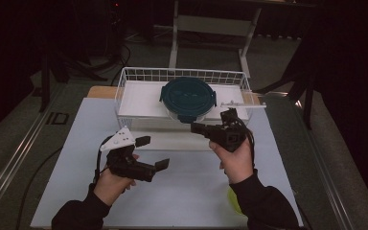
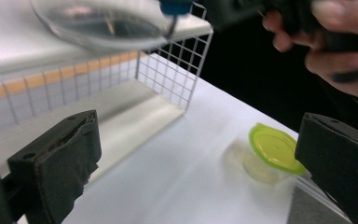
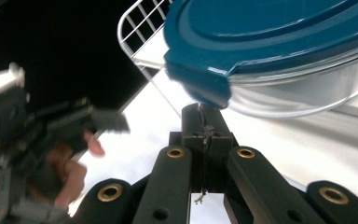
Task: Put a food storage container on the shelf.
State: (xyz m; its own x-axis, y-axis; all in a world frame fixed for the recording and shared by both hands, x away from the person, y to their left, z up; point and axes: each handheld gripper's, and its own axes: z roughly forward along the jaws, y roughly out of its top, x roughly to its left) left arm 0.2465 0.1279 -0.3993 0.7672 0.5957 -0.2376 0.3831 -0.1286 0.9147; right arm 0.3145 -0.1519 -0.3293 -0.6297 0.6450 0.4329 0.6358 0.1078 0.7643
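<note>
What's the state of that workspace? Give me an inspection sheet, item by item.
Surface: white tabletop, bare in the middle.
Job's things: round glass bowl with a teal clip-on lid, sitting in a white wire basket at the far edge.
Clutter: small container with a yellow-green lid, at the near edge by the person's right sleeve.
Grippers: left gripper open, nothing between its jaws; right gripper shut, tip just below the lid's clip; contact cannot be told.
Cables: black cable trailing along the left wrist; another by the right gripper.
Surroundings: dark room, white table frame behind the basket.
</note>
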